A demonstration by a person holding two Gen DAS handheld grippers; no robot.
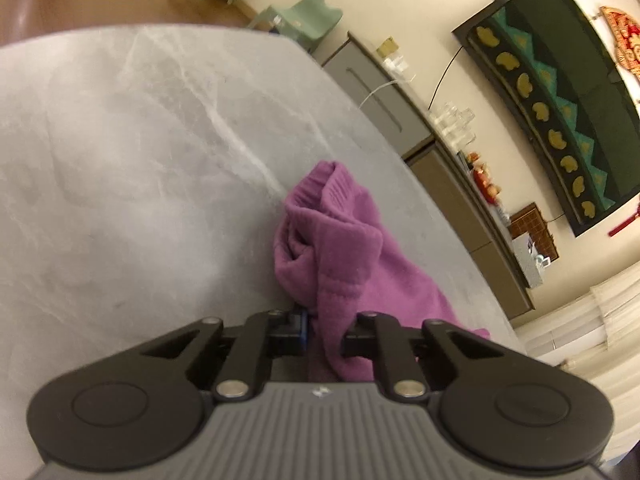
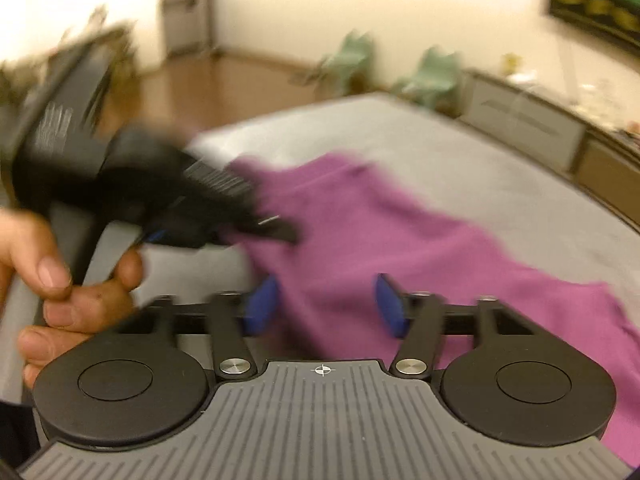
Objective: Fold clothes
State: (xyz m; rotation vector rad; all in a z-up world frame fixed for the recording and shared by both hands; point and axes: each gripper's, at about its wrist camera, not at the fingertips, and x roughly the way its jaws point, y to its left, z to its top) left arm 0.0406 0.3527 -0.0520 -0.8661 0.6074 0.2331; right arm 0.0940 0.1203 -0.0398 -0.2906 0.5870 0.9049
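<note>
Left gripper [image 1: 324, 330] clamped on fold of purple sweater [image 1: 344, 248], which lies on grey marble table [image 1: 120, 160]; right gripper [image 2: 326, 306] jaws apart over sweater, not pressing it

**Two wrist cameras, one grey table**

The left wrist camera sits just behind the left gripper [image 1: 324, 328], close over the grey table [image 1: 140, 160], angled down and rolled, so the far wall and the sideboard [image 1: 380, 96] beyond the table slant across its right side.

The right wrist camera sits behind the right gripper [image 2: 326, 304], also low over the table [image 2: 460, 184], facing across it, blurred.

Both views share the tabletop, the purple garment [image 1: 344, 256] [image 2: 400, 248] on it, the sideboard and the green chairs [image 1: 304, 20] [image 2: 432, 76] beyond the table.
</note>
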